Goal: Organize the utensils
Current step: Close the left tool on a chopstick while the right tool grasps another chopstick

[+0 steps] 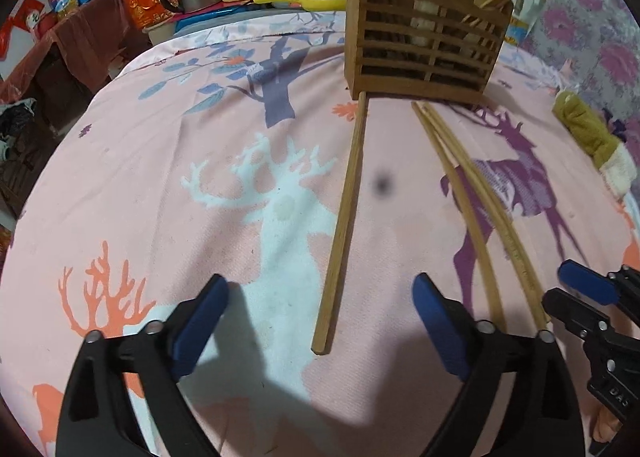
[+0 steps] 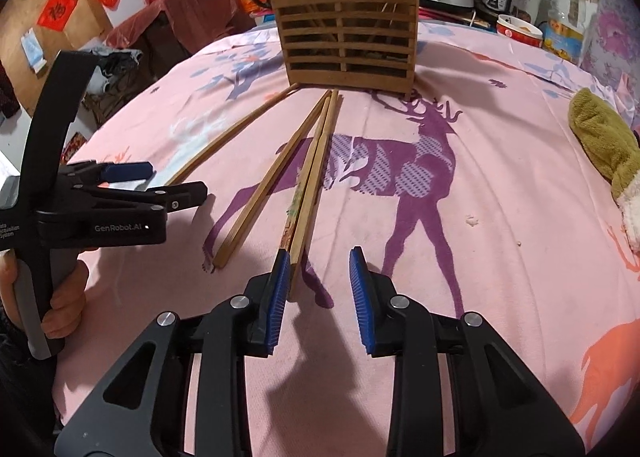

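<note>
Left wrist view: left gripper jaws spread wide, nothing between pads, single brown wooden chopstick lying on pink deer-print cloth just ahead, its far tip touching slatted wooden utensil holder. Right gripper enters at right edge, near two more chopsticks.

Right wrist view alone shows person's hand wrapped round left gripper's handle, tool tilted down toward cloth. Right gripper jaws partly spread, not pinching; paired chopsticks' near ends beside left pad. Olive plush mitt at right.

Pink deer-print tablecloth, wooden holder, loose chopsticks, plush toy
</note>
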Available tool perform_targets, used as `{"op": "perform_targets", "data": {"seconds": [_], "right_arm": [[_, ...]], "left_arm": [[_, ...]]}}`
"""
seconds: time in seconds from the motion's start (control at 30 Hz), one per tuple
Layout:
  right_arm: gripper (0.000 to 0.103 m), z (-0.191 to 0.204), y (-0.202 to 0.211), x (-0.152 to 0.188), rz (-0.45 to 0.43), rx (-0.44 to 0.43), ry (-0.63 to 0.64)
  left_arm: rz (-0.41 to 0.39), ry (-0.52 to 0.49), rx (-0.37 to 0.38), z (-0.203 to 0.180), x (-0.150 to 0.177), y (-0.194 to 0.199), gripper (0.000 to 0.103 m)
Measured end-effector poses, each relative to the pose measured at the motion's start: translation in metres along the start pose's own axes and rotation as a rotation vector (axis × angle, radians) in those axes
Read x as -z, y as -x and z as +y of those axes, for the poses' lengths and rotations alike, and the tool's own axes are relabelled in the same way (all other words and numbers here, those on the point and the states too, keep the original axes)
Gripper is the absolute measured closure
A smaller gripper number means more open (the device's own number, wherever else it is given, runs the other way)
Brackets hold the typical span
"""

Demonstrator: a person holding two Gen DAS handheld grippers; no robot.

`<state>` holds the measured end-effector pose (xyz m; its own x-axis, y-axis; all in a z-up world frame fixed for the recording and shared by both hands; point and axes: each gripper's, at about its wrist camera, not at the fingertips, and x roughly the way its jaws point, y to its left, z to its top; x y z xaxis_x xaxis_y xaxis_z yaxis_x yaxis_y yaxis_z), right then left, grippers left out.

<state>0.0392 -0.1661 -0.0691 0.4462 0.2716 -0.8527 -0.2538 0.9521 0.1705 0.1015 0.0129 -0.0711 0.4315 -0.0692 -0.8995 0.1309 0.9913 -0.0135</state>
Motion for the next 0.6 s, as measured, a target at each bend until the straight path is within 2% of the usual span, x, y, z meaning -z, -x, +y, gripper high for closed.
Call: {"op": "perform_targets", "data": {"seconds": [0.37,0.47,0.5,0.6], "right_arm": [[0.071,0.014,-0.003,0.002,-0.013,0.008,0.057],[0.072,0.019,-0.003,0.004,-0.021,0.038,0.085],[0.080,0.016,-0.004,0.003,-0.014,0.055,0.073],[0.094,-0.003,-0.006,-0.001,0.000,0.095,0.001]], "left_arm": [[-0.010,-0.002,-0.024,-0.001,0.001,-0.001,0.004],[-0.013,-0.001,-0.025,-0.001,0.002,-0.002,0.004],[-0.014,-0.001,-0.025,-0.001,0.002,-0.002,0.004],[-0.016,-0.001,-0.025,-0.001,0.002,-0.002,0.004]]}}
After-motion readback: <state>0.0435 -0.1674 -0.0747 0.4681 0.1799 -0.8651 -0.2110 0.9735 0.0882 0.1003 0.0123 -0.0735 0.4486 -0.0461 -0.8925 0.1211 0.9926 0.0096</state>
